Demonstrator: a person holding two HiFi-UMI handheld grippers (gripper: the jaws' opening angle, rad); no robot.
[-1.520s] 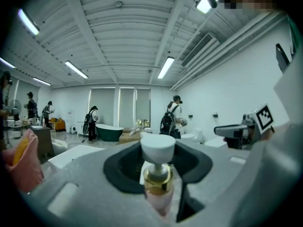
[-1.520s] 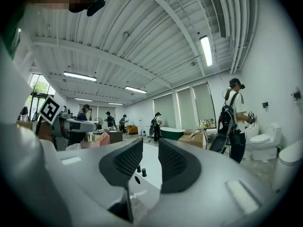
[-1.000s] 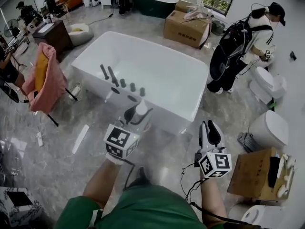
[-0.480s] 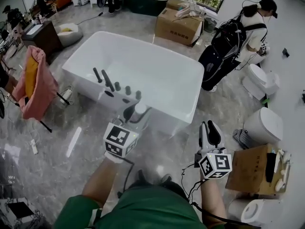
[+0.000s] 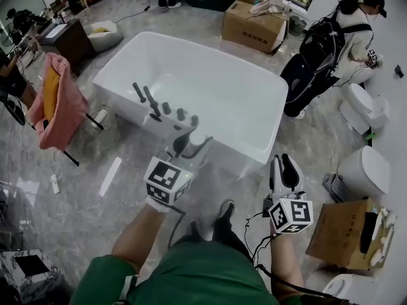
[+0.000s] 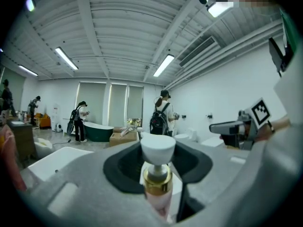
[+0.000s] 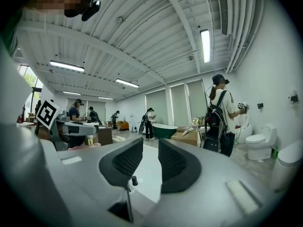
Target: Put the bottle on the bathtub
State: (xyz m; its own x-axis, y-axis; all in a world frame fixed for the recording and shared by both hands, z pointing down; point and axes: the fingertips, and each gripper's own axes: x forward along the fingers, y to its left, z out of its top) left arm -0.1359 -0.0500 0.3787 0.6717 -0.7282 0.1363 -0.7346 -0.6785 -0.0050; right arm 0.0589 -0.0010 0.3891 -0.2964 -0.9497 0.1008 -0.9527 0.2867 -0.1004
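Both grippers had come forward toward the bathtub over the past second. Its near rim, earlier clear ahead of the bottle, now met the bottle's cap in the head view. A shoe had also appeared on the floor below the grippers, which suggested a step taken toward the tub.

The left gripper stayed clenched on the bottle. Its pads held the pink body below the gold collar, with the white pump cap upright between the jaws. A row of dark tap fittings stood on the rim at about 11 o'clock from the bottle, close by. Bare rim lay at 12 to 1 o'clock.

The right gripper, at 4 o'clock from the left and well apart, carried nothing, and its jaws stood slightly parted.

The bottle hung in the air, not yet resting on the tub; whether it was already above the ledge I could not tell. In my judgement the approach was nearly done. What remained was to lower it onto the flat rim clear of the fittings, then let go.
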